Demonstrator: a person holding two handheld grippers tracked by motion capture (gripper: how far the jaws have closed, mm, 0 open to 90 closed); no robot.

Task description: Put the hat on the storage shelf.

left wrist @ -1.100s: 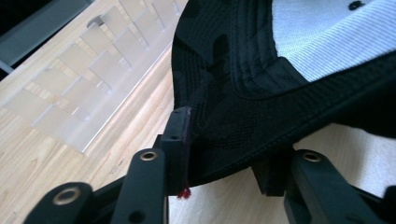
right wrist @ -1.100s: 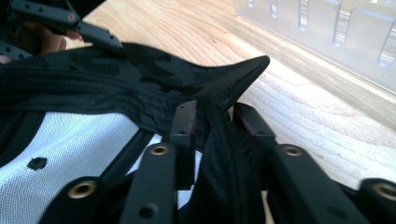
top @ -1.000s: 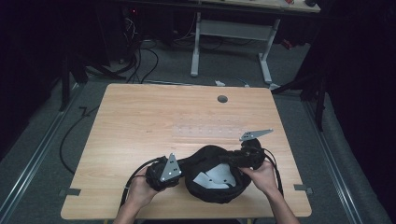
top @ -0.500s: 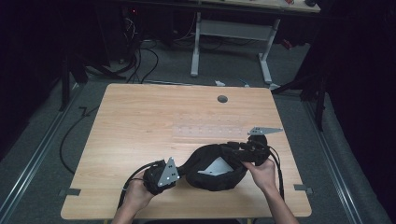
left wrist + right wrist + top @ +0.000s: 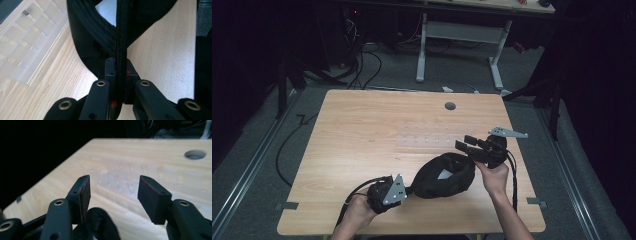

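Left gripper [image 5: 404, 189] clamps black cap [image 5: 444, 175] rim near edge; right gripper [image 5: 468, 144] open above it, empty — regrasp step, next pinch far-right rim.

In the left gripper view the black cap [image 5: 105, 37] runs off the top edge, so its crown and full shape cannot be seen, and a dark mass at the right edge is too cut off to identify. The left tongs [image 5: 119, 72] cover the seam they pinch. In the right gripper view the cap [image 5: 96, 225] is cropped at the bottom edge and blurred. In the high view the person's forearms leave the bottom edge.
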